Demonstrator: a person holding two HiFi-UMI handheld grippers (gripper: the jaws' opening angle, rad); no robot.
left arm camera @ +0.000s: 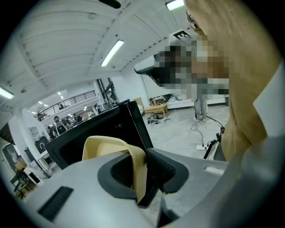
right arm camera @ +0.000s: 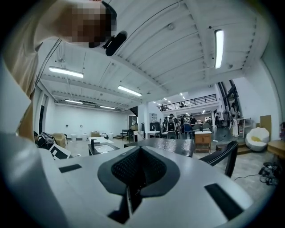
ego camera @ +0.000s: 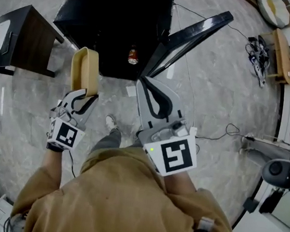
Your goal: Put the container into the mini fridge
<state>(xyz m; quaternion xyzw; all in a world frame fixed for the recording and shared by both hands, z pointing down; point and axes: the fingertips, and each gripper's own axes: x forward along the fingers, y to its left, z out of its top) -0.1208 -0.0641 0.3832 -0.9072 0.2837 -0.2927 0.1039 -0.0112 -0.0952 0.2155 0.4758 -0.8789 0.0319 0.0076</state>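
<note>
A tan, open-topped container (ego camera: 85, 70) is held by its near rim in my left gripper (ego camera: 86, 97), which is shut on it. In the left gripper view the container's wall (left arm camera: 136, 171) is pinched between the pads, and its open side (left arm camera: 103, 147) faces the mini fridge (left arm camera: 100, 129). The black mini fridge (ego camera: 116, 9) stands just beyond both grippers with its door (ego camera: 189, 34) swung open to the right. A small bottle (ego camera: 133, 56) sits inside near the front. My right gripper (ego camera: 144, 82) is shut and empty, close to the door's lower edge.
A dark side table (ego camera: 24, 32) stands left of the fridge. Cables and a power strip (ego camera: 247, 137) trail across the marble floor on the right. A wooden stand (ego camera: 281, 53) and a white seat (ego camera: 273, 9) are at the far right. The person's shoe (ego camera: 111, 122) is between the grippers.
</note>
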